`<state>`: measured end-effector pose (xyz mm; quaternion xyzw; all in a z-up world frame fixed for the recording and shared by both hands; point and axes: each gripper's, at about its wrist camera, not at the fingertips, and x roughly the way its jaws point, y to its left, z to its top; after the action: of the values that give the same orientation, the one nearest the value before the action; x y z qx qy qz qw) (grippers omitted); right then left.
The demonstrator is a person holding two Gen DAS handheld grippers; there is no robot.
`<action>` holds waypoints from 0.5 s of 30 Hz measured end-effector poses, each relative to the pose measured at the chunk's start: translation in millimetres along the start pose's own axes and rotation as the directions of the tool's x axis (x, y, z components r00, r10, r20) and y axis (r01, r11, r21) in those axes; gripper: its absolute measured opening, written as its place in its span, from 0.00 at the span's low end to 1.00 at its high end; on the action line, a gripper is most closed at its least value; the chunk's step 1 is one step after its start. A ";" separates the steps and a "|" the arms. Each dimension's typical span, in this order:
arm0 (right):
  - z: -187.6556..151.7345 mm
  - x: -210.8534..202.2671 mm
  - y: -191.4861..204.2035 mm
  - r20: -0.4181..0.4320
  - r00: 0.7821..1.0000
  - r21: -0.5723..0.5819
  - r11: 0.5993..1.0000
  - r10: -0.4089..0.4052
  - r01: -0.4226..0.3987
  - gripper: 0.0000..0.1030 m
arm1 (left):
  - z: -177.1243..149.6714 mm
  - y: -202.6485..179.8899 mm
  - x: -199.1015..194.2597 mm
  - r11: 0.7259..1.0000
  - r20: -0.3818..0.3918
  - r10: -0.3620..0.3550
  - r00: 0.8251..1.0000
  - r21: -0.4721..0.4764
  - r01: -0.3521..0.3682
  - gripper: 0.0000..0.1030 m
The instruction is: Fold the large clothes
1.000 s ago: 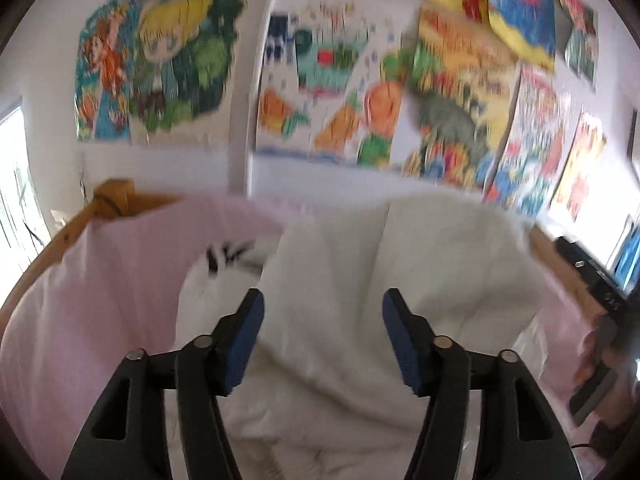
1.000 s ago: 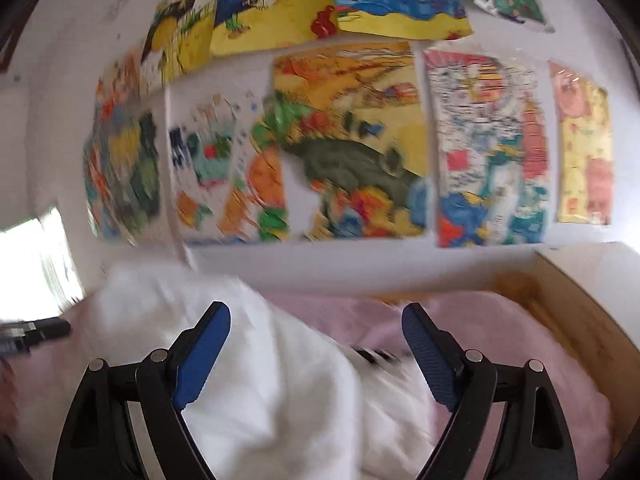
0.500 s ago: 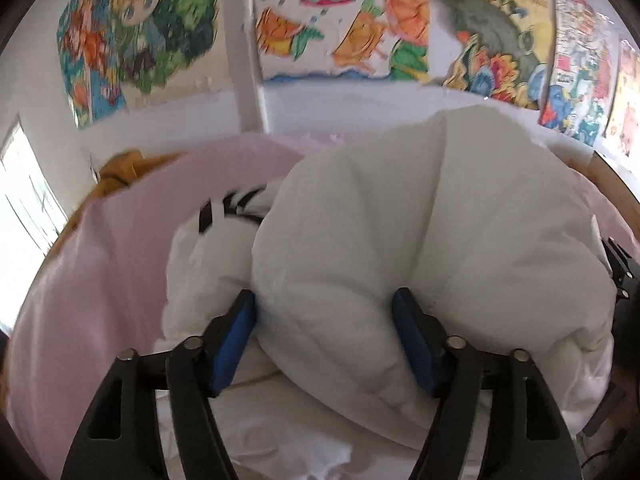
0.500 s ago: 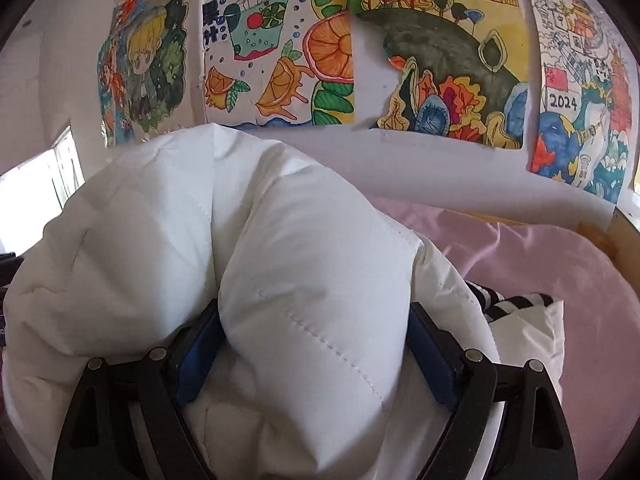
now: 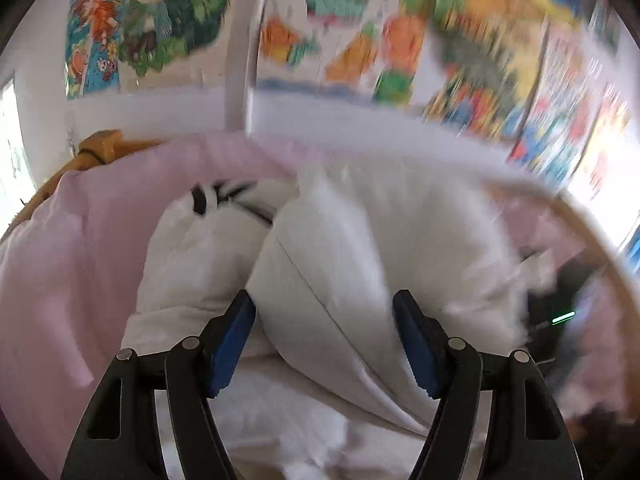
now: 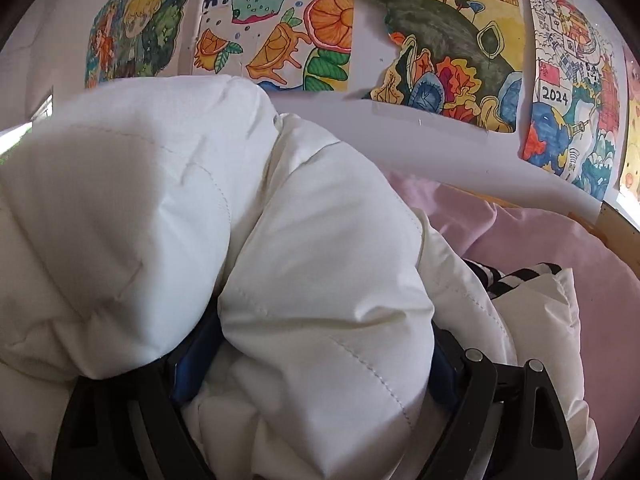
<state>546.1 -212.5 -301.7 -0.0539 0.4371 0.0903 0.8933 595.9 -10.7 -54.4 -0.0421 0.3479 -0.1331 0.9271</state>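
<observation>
A white puffy quilted jacket (image 5: 360, 248) lies bunched on a pink sheet (image 5: 80, 240); its black-and-white striped collar (image 5: 224, 196) shows at the far side. My left gripper (image 5: 324, 332) is wide open with a thick fold of the jacket between its blue pads (image 5: 232, 340). In the right wrist view the jacket (image 6: 280, 240) bulges over my right gripper (image 6: 316, 360); its jaws stand wide apart around a padded fold, the pads mostly hidden. The striped collar (image 6: 516, 276) shows at the right.
A wooden bed frame (image 5: 100, 144) edges the pink sheet. Colourful drawings (image 6: 440, 40) cover the white wall behind. A window (image 5: 10, 152) is at the far left. A dark device with a green light (image 5: 560, 316) shows beside the jacket at the right.
Both grippers have come down onto the jacket from above; its folds now sit between the jaws. The left view has swung and is blurred now.
</observation>
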 end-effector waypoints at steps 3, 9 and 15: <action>-0.7 -3.9 -4.7 0.013 1.000 0.025 0.999 0.022 -0.022 0.85 | 13.1 -17.8 -16.5 0.995 0.023 -0.091 0.996 0.043 0.089 0.64; -2.7 -8.5 -8.3 0.035 0.998 0.053 0.997 0.046 -0.048 0.85 | 10.0 -52.4 20.6 0.974 -0.062 0.110 0.992 0.205 -0.096 0.64; -4.7 -10.1 -7.7 0.049 0.998 0.057 0.997 0.050 -0.053 0.85 | -7.9 -60.1 47.0 0.923 -0.075 0.246 0.966 0.322 -0.210 0.65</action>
<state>538.0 -222.0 -296.5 -0.0144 0.4192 0.1016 0.9021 611.5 -81.3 -79.8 0.1532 0.3773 -0.0798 0.9099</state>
